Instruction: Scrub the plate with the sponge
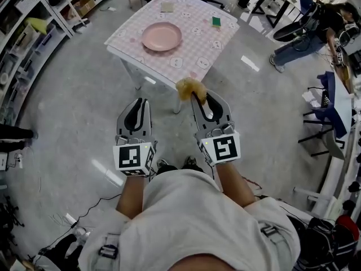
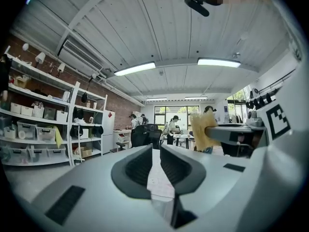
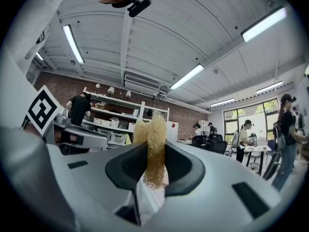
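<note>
Short of one table [image 1: 194, 47], one pink plate [image 1: 162, 36] on it, right gripper [image 1: 198, 97] clamping one sponge [image 1: 189, 87], left gripper [image 1: 140, 102] jaws nearly together, empty.

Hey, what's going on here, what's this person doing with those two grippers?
A person stands back from the table, a gripper in each hand. The right gripper is clamped on a yellow sponge; the left gripper is shut and empty. The pink plate lies on the table, with neither gripper near it, so scrubbing has not begun.
</note>
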### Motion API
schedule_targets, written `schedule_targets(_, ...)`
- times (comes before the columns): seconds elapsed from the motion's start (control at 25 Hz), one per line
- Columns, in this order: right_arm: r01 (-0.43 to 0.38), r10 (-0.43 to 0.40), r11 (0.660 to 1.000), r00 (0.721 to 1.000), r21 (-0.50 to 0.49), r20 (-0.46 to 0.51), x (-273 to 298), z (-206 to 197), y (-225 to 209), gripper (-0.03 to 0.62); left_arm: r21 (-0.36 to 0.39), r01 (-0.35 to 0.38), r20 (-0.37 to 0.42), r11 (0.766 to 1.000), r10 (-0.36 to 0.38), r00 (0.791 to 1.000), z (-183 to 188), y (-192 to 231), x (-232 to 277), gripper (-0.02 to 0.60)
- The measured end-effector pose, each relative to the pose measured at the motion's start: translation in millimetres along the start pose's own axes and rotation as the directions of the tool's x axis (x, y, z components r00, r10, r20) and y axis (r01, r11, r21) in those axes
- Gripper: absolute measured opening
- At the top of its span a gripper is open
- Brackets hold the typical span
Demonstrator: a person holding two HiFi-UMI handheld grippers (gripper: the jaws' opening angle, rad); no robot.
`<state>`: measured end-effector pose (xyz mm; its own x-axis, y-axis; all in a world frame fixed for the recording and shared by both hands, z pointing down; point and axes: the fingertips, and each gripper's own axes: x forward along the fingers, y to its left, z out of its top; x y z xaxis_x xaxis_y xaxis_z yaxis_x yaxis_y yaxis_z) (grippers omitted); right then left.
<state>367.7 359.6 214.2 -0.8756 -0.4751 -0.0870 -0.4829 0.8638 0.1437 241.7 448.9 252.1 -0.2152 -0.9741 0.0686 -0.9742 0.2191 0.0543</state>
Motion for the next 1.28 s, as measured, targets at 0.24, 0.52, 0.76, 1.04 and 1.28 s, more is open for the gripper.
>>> schedule_targets(0.24, 0.025, -0.025, 1.000, 0.999, -0.007, -0.024, 22.1, -4.9, 18.6, 0.091, -0.005, 0.029, -0.009, 1.000, -0.030, 1.000, -5.1, 32.5, 5.5, 0.063)
schedule_targets(0.52, 0.048, -0.049, 0.999, 0.997, -0.009, -0.055, 58.2, -20.6, 17.6, 0.089, -0.014, 0.061, -0.027, 0.998, -0.062, 0.998, -12.5, 58.9, 37.3, 0.063)
schedule_targets(0.76, 0.047, -0.048, 0.999, 0.997, -0.003, -0.055, 115.9, -38.9, -20.5, 0.089, -0.004, 0.057, -0.038, 0.998, -0.058, 0.998, -13.7, 76.3, 104.2, 0.061)
schedule_targets(1.04, 0.008, -0.007, 1.000, 0.999, 0.030, -0.043, 201.5, -48.5, -75.5, 0.089, 0.026, 0.041, -0.064, 0.999, -0.039, 0.997, 1.0, 101.3, 200.4, 0.061)
schedule_targets(1.28, -0.011, 0.014, 0.998, 0.999, 0.059, -0.045, 258.5, -66.4, -117.0, 0.089, 0.017, 0.018, -0.087, 1.000, -0.017, 0.996, 2.5, 121.1, 268.5, 0.061)
